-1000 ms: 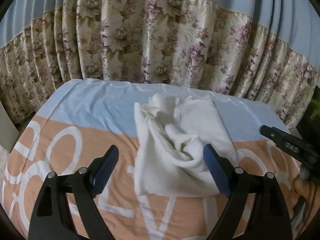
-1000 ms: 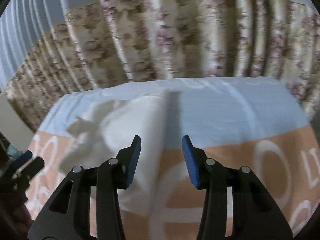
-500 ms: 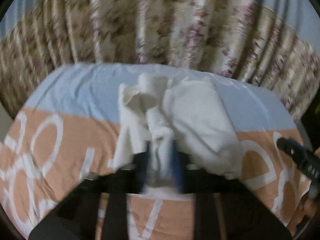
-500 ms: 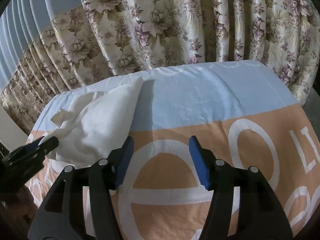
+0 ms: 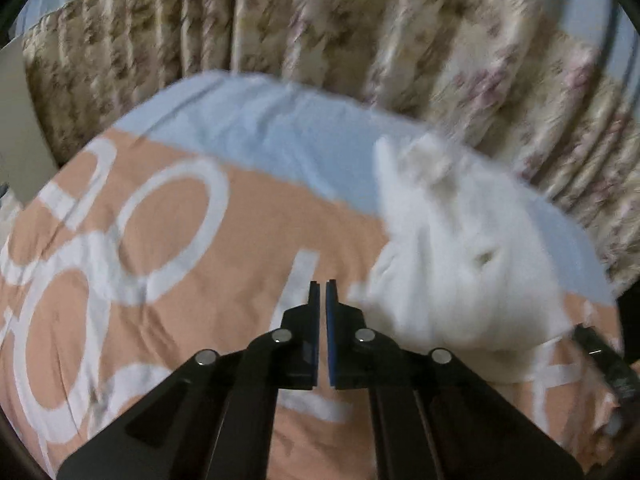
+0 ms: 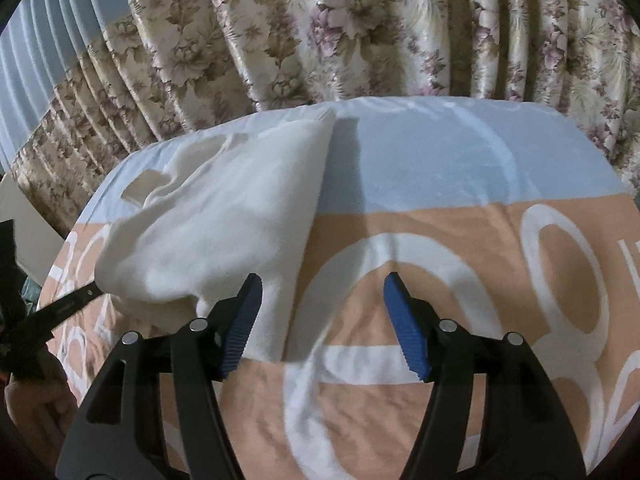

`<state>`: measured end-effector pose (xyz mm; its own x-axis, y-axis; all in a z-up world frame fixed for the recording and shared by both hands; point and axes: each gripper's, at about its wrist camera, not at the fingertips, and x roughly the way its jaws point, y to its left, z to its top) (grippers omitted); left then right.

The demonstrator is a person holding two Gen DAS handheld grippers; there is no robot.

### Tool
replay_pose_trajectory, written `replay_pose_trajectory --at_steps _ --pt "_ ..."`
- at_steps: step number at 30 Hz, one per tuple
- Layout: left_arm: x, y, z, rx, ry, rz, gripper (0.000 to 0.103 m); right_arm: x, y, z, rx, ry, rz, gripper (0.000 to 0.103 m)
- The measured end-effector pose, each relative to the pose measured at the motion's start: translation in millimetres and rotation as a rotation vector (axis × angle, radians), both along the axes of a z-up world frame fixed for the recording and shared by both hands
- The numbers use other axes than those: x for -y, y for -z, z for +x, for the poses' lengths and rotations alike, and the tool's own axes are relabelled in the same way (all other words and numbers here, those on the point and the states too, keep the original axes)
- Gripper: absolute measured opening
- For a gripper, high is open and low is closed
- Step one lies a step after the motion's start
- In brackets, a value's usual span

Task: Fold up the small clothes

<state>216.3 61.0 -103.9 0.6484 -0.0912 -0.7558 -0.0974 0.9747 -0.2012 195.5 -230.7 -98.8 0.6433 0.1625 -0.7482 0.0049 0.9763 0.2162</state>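
Observation:
A small white garment (image 5: 460,248) lies rumpled and partly folded on the orange and blue printed cover (image 5: 168,288). In the left wrist view it is to the right of my left gripper (image 5: 321,286), which is shut and empty over bare orange cover. In the right wrist view the garment (image 6: 224,232) lies left of centre. My right gripper (image 6: 322,292) is open, its left finger (image 6: 244,316) over the garment's near right edge. The left gripper's tip (image 6: 74,302) shows at the garment's left side.
A floral curtain (image 6: 360,32) hangs right behind the far edge of the cover. The cover's blue band (image 6: 460,160) runs along the back. The right gripper's tip (image 5: 608,364) shows at the right edge of the left wrist view.
My left gripper has shut and swung left, off the garment, with nothing in it. My right gripper has opened wider and come closer to the garment's right edge.

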Motion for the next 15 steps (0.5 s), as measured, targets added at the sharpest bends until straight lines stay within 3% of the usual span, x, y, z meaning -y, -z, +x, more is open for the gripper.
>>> replay_pose_trajectory --at_steps 1,2,4,7,13,15 --pt "4 -9 -2 0.032 0.023 -0.002 0.009 -1 1 0 -0.001 -0.001 -0.004 0.068" --pt "10 -20 -3 0.066 0.057 -0.005 0.033 -1 2 1 -0.005 0.001 -0.005 0.068" --pt "26 -38 -7 0.128 0.114 0.002 0.069 0 4 2 -0.009 0.005 -0.001 0.068" --pt "50 -46 -4 0.159 0.184 0.030 0.069 1 7 3 -0.016 0.010 0.005 0.068" --pt "75 -20 17 0.065 0.199 0.083 0.067 6 10 -1 -0.023 0.016 0.006 0.068" --pt "77 -9 23 0.033 0.207 0.076 0.035 6 11 -1 -0.027 0.015 0.004 0.068"
